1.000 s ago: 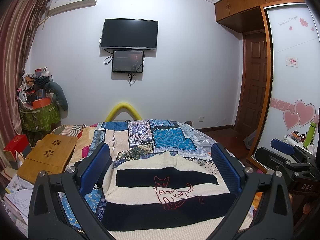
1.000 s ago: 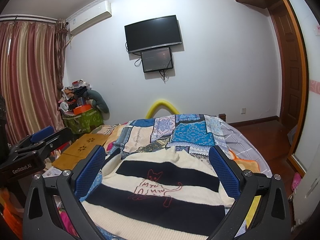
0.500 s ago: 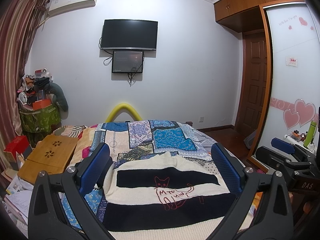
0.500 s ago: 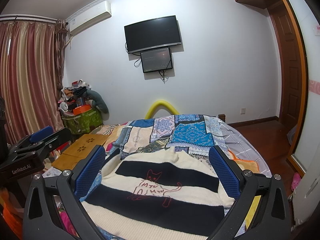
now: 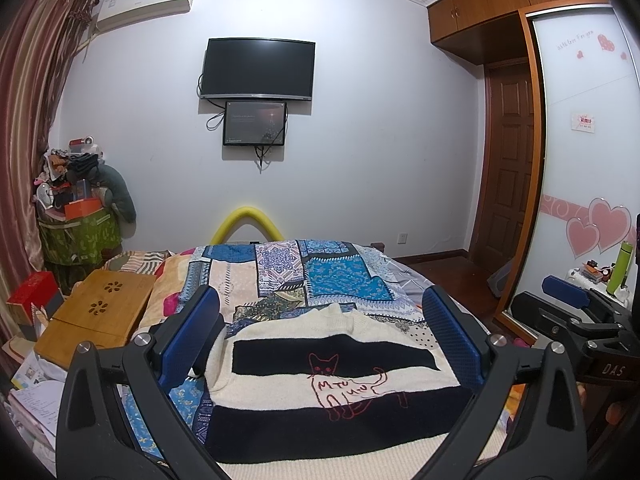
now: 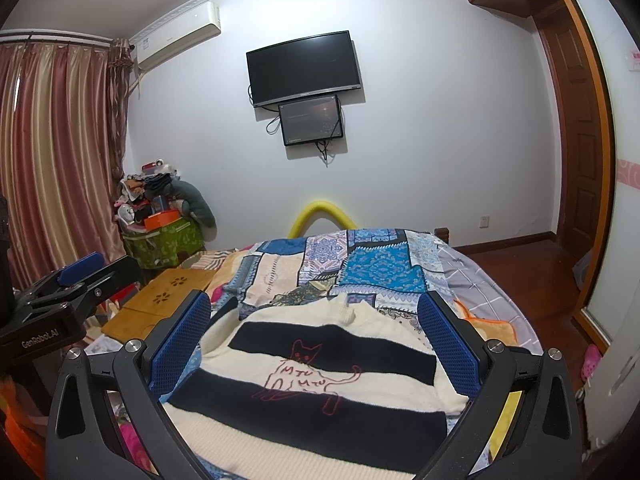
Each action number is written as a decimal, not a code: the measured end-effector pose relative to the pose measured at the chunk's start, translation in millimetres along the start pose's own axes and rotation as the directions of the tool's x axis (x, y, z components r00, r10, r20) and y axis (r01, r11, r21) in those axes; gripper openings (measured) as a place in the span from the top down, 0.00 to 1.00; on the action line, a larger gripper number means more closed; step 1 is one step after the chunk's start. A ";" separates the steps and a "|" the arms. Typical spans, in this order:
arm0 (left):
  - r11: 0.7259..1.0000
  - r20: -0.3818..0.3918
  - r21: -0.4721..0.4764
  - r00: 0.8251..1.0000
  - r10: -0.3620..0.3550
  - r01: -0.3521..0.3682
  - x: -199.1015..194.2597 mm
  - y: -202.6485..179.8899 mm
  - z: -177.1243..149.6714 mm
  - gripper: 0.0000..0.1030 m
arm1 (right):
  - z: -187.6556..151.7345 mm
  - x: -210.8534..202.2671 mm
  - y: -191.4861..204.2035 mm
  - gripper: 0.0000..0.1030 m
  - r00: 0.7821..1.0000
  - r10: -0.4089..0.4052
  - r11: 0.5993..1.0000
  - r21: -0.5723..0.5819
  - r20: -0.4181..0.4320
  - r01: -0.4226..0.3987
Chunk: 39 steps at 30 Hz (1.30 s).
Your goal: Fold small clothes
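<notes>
A cream and black striped sweater (image 5: 332,396) with a red cat outline lies flat on the patchwork bedspread (image 5: 304,276), collar toward the far wall. My left gripper (image 5: 324,336) hovers above the sweater's near part, open, with nothing between its blue pads. In the right wrist view the same sweater (image 6: 320,392) fills the gap of my right gripper (image 6: 316,336), which is also open and holds nothing. Each gripper shows at the edge of the other's view: the right gripper (image 5: 576,320) at the right, the left gripper (image 6: 76,280) at the left.
A wooden lap desk (image 5: 96,312) lies left of the bed, with a red box (image 5: 32,296) and papers beside it. A green basket (image 5: 80,232) piled with things stands in the corner. A yellow foam arch (image 5: 248,224) rises behind the bed. A wardrobe and door are on the right.
Both grippers have drifted only slightly; the sweater lies as before and both stay open.
</notes>
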<state>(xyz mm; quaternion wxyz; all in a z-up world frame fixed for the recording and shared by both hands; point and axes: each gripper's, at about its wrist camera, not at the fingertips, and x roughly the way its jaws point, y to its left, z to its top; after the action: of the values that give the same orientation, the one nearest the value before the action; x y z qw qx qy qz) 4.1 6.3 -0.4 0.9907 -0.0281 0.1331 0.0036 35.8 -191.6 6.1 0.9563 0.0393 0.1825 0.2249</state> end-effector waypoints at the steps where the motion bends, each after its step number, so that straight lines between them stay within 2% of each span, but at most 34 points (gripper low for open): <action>1: 1.000 0.000 0.000 1.000 0.000 0.000 0.2 0.1 0.1 0.01 | -0.1 0.1 -0.1 0.00 1.000 0.000 1.000 -0.001 0.000 0.000; 12: 1.000 -0.016 -0.008 1.000 0.025 -0.025 16.5 6.4 -4.9 0.01 | -2.4 16.9 -8.4 0.00 1.000 -0.017 1.000 -0.017 -0.020 0.017; 15: 0.999 -0.031 -0.028 0.999 0.039 -0.040 26.9 17.3 -3.0 0.01 | -2.4 26.8 -8.4 0.00 0.999 -0.026 0.999 -0.027 -0.026 0.025; 23: 0.988 -0.089 -0.074 0.988 0.127 -0.134 67.0 67.3 5.7 0.01 | 5.0 52.1 -10.3 0.00 0.999 -0.040 0.997 -0.060 -0.035 0.038; 28: 0.972 -0.188 -0.099 0.964 0.190 -0.211 104.3 108.4 2.9 0.01 | 7.7 71.7 -12.5 0.00 0.997 -0.051 0.995 -0.084 -0.058 0.046; 33: 0.947 -0.284 -0.109 0.923 0.260 -0.301 144.2 154.6 -11.8 0.01 | 4.0 102.0 -16.7 0.00 0.990 -0.087 0.990 -0.120 -0.108 0.074; 37: 0.932 -0.376 -0.139 0.888 0.264 -0.336 179.6 196.6 -30.3 0.01 | -2.6 132.6 -24.1 0.00 0.976 -0.120 0.985 -0.142 -0.182 0.095; 39: 0.914 -0.430 -0.150 0.857 0.283 -0.377 196.7 215.1 -42.1 0.01 | -6.3 146.8 -27.9 0.00 0.965 -0.137 0.983 -0.152 -0.223 0.104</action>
<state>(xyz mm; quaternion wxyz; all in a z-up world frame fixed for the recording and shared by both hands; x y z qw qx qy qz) 179.6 218.7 -104.7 0.9169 -0.1187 0.3338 0.1840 167.3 -151.3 -52.8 0.9408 -0.0649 0.2789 0.1814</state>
